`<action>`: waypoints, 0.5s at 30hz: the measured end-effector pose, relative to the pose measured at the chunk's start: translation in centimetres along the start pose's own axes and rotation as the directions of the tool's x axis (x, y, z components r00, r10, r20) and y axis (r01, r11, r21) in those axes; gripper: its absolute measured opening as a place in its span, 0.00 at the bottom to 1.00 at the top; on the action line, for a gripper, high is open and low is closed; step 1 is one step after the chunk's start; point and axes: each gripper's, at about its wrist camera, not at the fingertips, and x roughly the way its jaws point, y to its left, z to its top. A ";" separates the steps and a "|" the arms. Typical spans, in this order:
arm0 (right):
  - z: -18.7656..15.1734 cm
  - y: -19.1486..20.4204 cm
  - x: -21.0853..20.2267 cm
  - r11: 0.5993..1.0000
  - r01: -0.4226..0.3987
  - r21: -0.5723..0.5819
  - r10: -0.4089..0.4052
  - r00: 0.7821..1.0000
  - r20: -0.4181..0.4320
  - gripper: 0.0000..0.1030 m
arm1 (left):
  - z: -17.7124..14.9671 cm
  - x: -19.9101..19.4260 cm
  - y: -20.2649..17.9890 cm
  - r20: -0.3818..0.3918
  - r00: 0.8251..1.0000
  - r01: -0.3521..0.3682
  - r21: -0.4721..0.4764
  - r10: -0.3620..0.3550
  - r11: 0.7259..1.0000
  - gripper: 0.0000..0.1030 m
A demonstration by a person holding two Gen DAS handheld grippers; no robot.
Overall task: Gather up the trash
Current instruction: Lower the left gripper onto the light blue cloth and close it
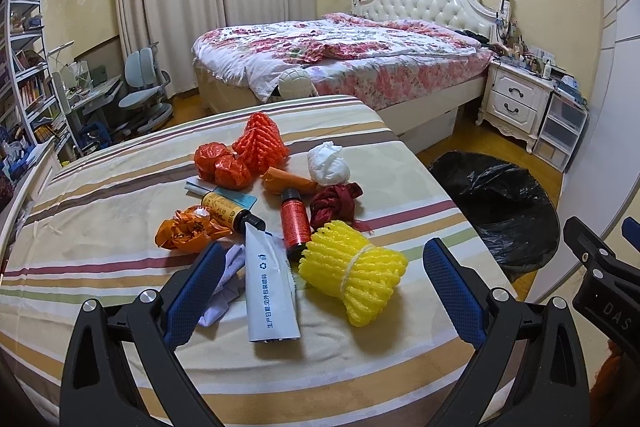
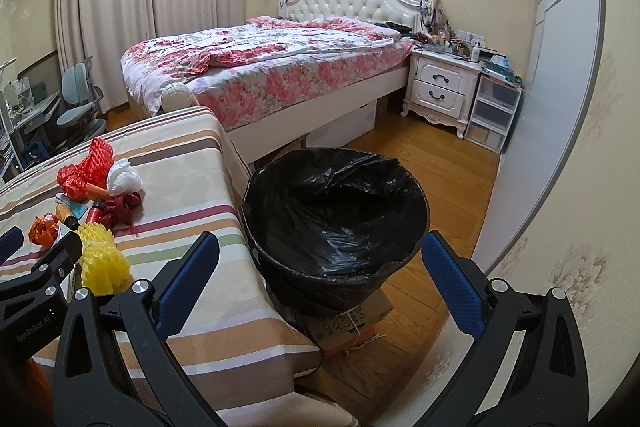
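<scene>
Lying lengthwise toward camera: white tube [image 1: 271, 291].

The counter [image 1: 120, 195] wears a cream cloth striped tan, brown, maroon and green. On it lie a yellow foam net [image 1: 354, 277], an orange-red foam net [image 1: 260, 143], a white wad [image 1: 328, 165] and a red bottle [image 1: 295, 223]. The bin [image 2: 336, 211] is lined black. The bed [image 1: 360, 47] is pink-flowered.

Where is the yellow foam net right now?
Left wrist view: the yellow foam net lies on the striped table, nearest the camera, right of the white pouch, below the red bottle.
</scene>
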 end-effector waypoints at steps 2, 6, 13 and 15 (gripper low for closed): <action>0.3 0.4 0.1 1.000 -0.010 -0.003 0.010 1.000 -0.014 0.96 | 0.0 0.1 0.6 -0.008 1.000 0.000 -0.004 0.000 1.000 0.93; 0.5 1.2 0.2 0.999 -0.033 -0.011 0.032 0.999 -0.032 0.96 | 0.2 0.1 2.0 -0.020 1.000 -0.008 -0.016 0.007 1.000 0.93; 0.5 2.9 0.5 0.997 -0.073 -0.036 0.071 0.996 -0.063 0.96 | -0.1 0.7 5.0 -0.054 0.998 -0.043 -0.036 0.041 0.998 0.93; 0.5 3.5 0.8 0.996 -0.079 -0.044 0.076 0.995 -0.071 0.96 | -0.4 0.9 6.1 -0.073 0.996 -0.057 -0.039 0.054 0.998 0.93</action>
